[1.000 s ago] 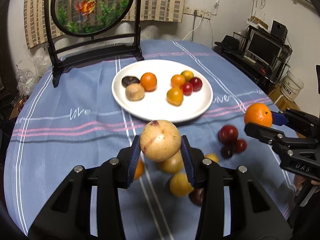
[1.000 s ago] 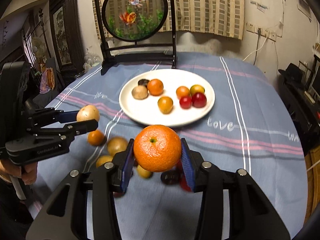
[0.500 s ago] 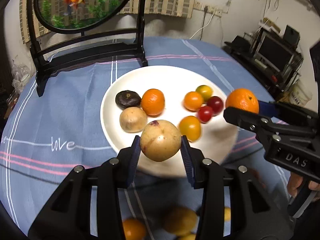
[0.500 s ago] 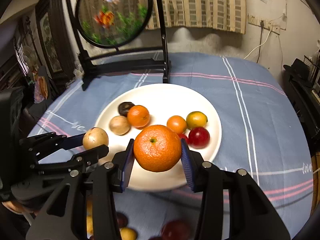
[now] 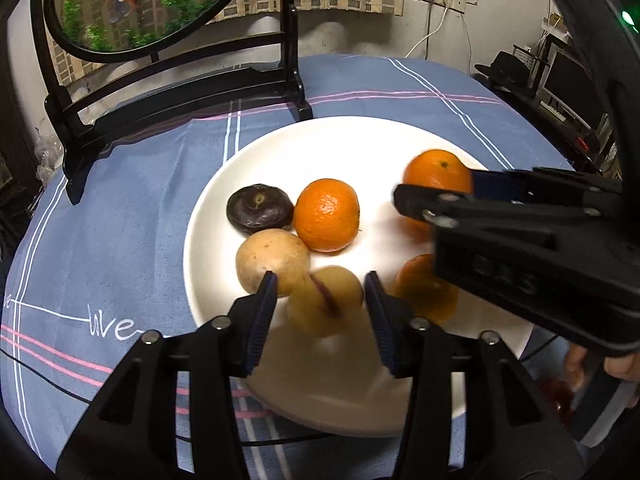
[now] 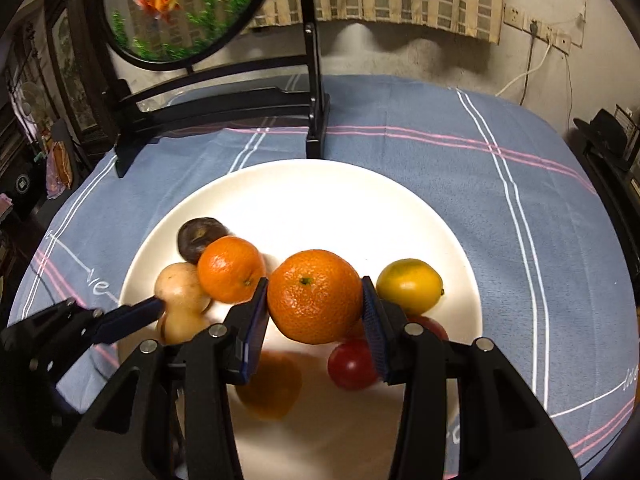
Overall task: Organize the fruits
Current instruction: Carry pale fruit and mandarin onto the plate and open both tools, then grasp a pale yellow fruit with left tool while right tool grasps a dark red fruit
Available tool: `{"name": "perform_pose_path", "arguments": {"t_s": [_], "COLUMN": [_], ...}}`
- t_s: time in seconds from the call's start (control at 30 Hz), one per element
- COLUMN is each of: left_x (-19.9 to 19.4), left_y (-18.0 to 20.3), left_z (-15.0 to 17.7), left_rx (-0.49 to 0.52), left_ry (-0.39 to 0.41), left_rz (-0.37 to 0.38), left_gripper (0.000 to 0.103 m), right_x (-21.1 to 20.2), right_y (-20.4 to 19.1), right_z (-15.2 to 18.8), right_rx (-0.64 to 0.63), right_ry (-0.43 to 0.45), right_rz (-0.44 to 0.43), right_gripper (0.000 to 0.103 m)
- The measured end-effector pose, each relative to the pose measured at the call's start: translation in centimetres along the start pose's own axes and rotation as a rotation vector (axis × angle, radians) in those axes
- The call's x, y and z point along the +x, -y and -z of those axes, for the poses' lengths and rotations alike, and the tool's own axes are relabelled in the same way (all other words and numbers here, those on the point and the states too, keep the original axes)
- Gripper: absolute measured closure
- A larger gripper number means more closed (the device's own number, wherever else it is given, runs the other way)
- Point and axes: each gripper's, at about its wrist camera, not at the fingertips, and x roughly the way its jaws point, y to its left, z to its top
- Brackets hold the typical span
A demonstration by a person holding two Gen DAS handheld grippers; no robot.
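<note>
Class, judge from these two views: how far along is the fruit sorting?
Done: a dark fruit, a mandarin, a tan fruit and others lie on the white plate. In hand: both grippers' jaws have just been opening; the left gripper, open, drops a second tan fruit, the right gripper touches a large orange. Left: a reddish fruit seemingly off the plate.

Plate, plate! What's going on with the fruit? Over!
Left gripper just opened, tan fruit loose between its jaws, over plate. Right gripper opening too, jaws touching big orange. Red fruit right underneath.
</note>
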Motion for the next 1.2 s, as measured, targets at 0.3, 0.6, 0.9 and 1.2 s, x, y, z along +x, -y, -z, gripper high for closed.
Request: {"name": "perform_pose_path", "arguments": {"t_s": [0.3, 0.6, 0.9, 1.2], "left_x": [-1.4, -5.7, -11.5, -14.2], "left_y": [0.8, 0.9, 0.8, 0.0], "left_z": [0.3, 1.9, 6.2, 11.4], "left_rx": [-0.001, 0.015, -0.005, -0.024], "left_ry": [0.021, 0.068, 0.122, 0.107], "left_rz": [0.008, -0.003, 0.006, -0.006], "left_gripper": [0.038, 0.026, 0.017, 0.014], "right_x": [-3.0, -8.2, -12.9, -15.2], "right_y": [0.3, 1.8, 2.7, 2.2], "right_z": [0.3, 3.6, 10.8, 17.6], "right_rx": [0.012, 0.067, 0.115, 0.166], "right_ry": [0.038, 0.067, 0.064, 0.043], "right_rz": [-0.02, -0.039, -0.023, -0.073], "right_gripper": [0.051, 0.045, 0.044, 0.033]}}
